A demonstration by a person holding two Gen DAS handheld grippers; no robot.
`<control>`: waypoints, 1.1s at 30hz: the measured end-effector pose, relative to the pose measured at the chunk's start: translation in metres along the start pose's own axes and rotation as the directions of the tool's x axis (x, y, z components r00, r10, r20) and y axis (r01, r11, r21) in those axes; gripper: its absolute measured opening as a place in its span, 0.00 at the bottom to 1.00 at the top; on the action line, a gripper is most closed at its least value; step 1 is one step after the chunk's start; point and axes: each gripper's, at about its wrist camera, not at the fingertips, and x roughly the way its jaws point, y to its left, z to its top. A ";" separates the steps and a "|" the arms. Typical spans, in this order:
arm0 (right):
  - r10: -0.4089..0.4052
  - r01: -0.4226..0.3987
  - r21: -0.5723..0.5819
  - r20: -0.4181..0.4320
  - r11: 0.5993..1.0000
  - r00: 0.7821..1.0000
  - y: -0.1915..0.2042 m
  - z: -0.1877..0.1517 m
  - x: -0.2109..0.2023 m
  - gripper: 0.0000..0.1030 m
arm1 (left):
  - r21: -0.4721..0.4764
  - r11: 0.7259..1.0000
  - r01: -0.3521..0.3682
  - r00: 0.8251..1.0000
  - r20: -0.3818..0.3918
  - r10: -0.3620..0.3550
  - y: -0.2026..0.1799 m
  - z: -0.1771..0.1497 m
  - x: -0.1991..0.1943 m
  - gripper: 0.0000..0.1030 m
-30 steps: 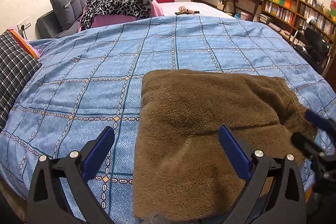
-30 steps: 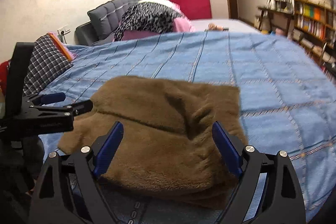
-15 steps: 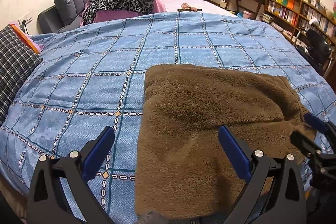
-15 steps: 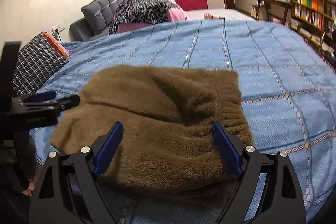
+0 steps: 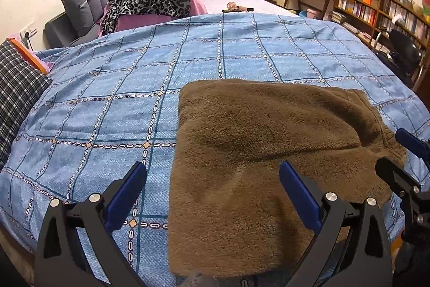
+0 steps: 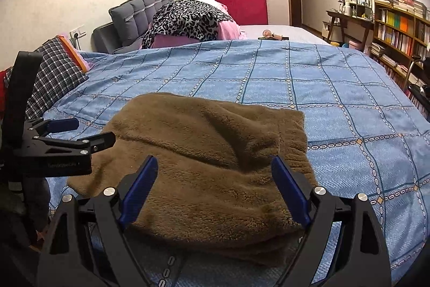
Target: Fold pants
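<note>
The pants (image 5: 263, 152) lie folded on the quilt (image 5: 134, 104) near the bed's near edge. The left gripper (image 5: 212, 187) hangs over their left edge, one finger above the quilt, the other above the pants. The right gripper (image 6: 215, 179) hangs over their right part. A pillow (image 5: 16, 88) sits at the bed's left edge. The headboard (image 6: 134, 15) stands at the far left corner, a blanket (image 6: 185, 18) heaped before it. Bookshelves (image 6: 397, 28) line the wall right of the bed.
</note>
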 end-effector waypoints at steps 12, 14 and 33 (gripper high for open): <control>0.006 -0.006 -0.001 -0.015 1.000 1.000 0.000 -0.003 0.003 0.85 | 0.011 1.000 0.008 1.000 -0.011 -0.008 -0.004 -0.001 0.001 0.95; 0.006 -0.006 -0.005 -0.018 1.000 1.000 0.000 -0.003 0.003 0.85 | 0.014 1.000 0.011 1.000 -0.011 -0.010 -0.005 -0.002 0.001 0.95; 0.036 0.001 0.264 -0.135 0.965 0.990 -0.068 -0.002 0.051 0.91 | -0.137 0.982 0.134 0.982 -0.112 -0.150 0.034 0.008 0.049 0.95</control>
